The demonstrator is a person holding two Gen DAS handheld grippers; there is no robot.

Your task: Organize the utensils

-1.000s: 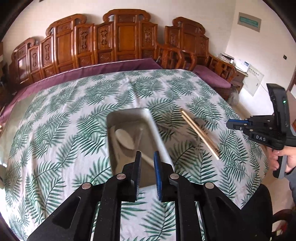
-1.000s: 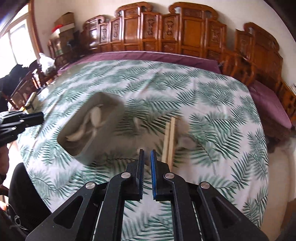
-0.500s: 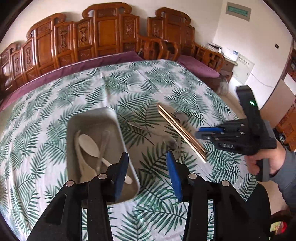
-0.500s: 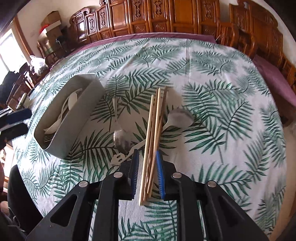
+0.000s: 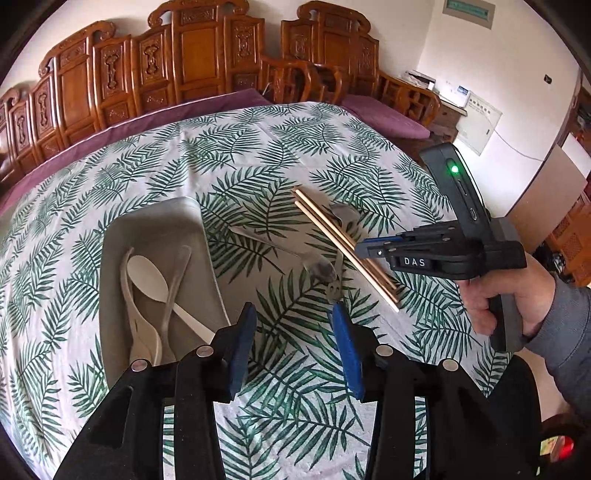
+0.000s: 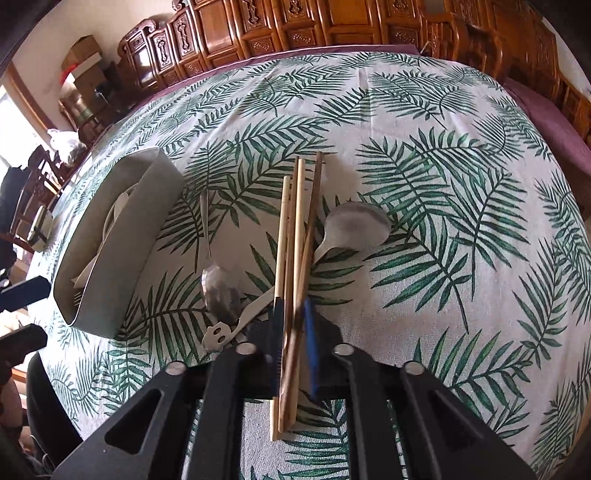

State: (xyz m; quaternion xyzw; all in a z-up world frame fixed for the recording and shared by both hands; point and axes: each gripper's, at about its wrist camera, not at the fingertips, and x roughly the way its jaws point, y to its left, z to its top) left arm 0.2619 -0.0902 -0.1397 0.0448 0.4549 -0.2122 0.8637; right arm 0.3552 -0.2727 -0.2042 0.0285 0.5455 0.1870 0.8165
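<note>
Left wrist view
Hand pose: the left gripper [image 5: 291, 347] is angling steeply down over the near part of the table, its own hand out of frame; a hand [image 5: 517, 295] in a grey sleeve is gripping the handle of the right gripper [image 5: 364, 248] at the right edge.
Left tool: its jaws are standing partly spread, with only tablecloth showing between the blue pads [image 5: 243, 336].
Right tool: seen side-on, its tips are sitting at the near end of the chopsticks [image 5: 341, 242].
Task items: a grey tray [image 5: 110, 295] is lying just left of the left gripper, holding white plastic spoons [image 5: 147, 277]; a metal spoon [image 5: 317, 266] is lying between tray and chopsticks.
Surface and room: a palm-leaf tablecloth [image 5: 240, 155] is covering the table; carved wooden chairs [image 5: 192, 48] are lining the white wall behind.

Right wrist view
Hand pose: the right gripper [image 6: 293, 345] is pointing steeply down at the table.
Tool: its jaws are closing, almost pressed together, pinching the bundle of chopsticks [image 6: 295, 229] near its close end.
Task items: the chopsticks are running away from the camera; a metal ladle [image 6: 354, 225] is lying to their right, its handle passing under them; the metal spoon [image 6: 218, 288] is lying on their left, and the grey tray [image 6: 125, 251] is standing further left.
Surface and room: the palm-leaf tablecloth [image 6: 443, 184] is filling the frame, with the carved wooden chairs [image 6: 332, 22] beyond.
</note>
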